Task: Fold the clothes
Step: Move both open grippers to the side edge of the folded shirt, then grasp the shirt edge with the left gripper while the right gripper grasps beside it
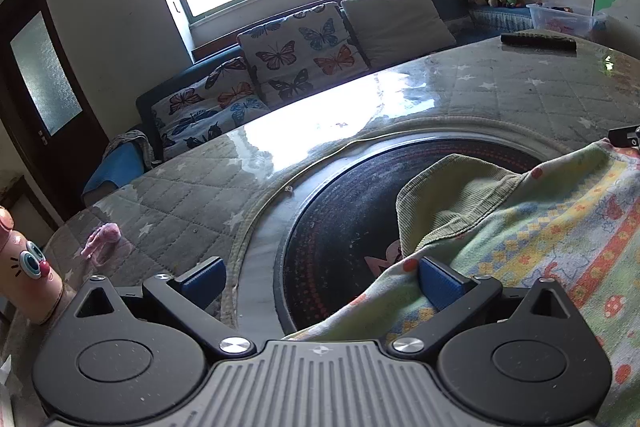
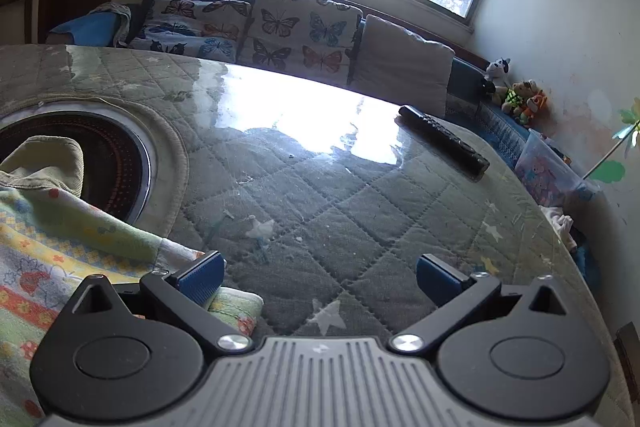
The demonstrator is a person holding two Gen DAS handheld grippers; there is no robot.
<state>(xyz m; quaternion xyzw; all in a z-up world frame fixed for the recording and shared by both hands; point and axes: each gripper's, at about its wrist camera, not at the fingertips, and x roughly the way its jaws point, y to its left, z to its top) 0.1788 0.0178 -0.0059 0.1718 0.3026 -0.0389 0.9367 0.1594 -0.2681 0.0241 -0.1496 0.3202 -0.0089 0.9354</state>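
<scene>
- Fingers on my left gripper (image 1: 320, 281) spread apart, right pad (image 1: 440, 285) against the patterned garment (image 1: 540, 243).
- Right gripper (image 2: 320, 279) fingers apart too, left pad (image 2: 202, 281) over the garment's edge.
- Garment lies on the table (image 2: 360, 187), partly over the dark round plate (image 1: 352, 219).

Patterned garment (image 1: 540, 227) rumpled on table, olive collar up.

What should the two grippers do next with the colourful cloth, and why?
Probably close on it. The left gripper and right gripper are both open and hold nothing. The cloth lies rumpled between them on the table, its edge by one finger of each. I'd slide each gripper inward over its nearest edge and pinch, so the cloth can be lifted and spread.
</scene>
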